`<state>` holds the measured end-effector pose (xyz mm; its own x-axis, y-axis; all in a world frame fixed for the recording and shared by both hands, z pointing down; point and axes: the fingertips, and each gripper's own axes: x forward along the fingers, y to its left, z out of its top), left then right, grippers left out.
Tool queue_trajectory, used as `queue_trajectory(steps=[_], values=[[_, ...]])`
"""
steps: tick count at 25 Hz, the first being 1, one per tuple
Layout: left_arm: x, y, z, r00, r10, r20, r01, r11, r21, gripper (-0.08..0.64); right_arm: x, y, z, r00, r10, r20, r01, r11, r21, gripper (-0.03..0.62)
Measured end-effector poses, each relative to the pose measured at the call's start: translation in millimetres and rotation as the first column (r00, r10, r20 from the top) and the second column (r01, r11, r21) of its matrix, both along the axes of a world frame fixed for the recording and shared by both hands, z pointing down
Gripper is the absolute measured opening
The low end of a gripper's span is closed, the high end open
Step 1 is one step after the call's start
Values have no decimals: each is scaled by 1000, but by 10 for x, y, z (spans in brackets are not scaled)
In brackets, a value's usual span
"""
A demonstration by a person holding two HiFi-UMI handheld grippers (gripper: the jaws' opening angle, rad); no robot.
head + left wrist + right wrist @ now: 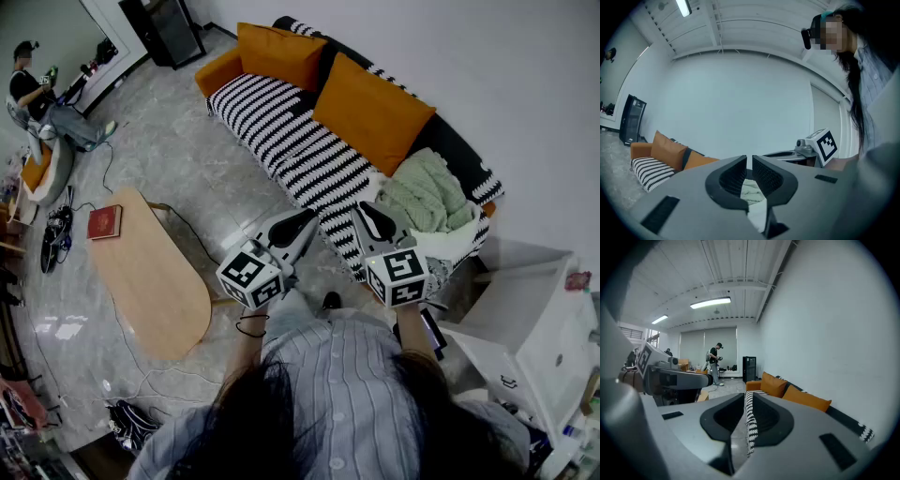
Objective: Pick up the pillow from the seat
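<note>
Left claw (302, 225) and right claw (373, 217), both closed tight and empty, hover side by side near striped sofa (281, 141), orange pillow (373, 112) leaning against its far backrest.

A long light-brown wooden table with round ends (155, 281) stands on the shiny grey stone floor (169, 150). A small red book (104, 222) lies flat near one end. A soft green knitted blanket (427, 192) sits crumpled near a white cabinet (525, 319). A tall black box (171, 28) stands far back. A person (42, 94) is far off.
</note>
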<state>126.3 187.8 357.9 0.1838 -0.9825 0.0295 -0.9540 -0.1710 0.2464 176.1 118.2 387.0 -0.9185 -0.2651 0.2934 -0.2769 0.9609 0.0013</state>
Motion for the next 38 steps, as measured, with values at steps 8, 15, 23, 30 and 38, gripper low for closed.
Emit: queue_trajectory(steps=[8, 15, 23, 30, 38], values=[[-33, 32, 28, 1000, -25, -2, 25, 1000, -10, 25, -19, 10, 3, 1000, -8, 2, 8, 1000, 7, 64], [-108, 102, 64, 998, -59, -7, 59, 998, -19, 25, -96, 28, 64, 1000, -31, 2, 31, 999, -19, 64], [-70, 104, 136, 998, -62, -17, 61, 997, -47, 25, -87, 42, 149, 999, -45, -13, 45, 998, -36, 63], [49, -28, 200, 999, -35, -19, 33, 997, -65, 25, 46, -99, 202, 1000, -17, -16, 17, 999, -40, 63], [82, -134, 291, 1000, -7, -25, 5, 995, -96, 25, 14, -229, 288, 1000, -5, -18, 4, 998, -63, 64]])
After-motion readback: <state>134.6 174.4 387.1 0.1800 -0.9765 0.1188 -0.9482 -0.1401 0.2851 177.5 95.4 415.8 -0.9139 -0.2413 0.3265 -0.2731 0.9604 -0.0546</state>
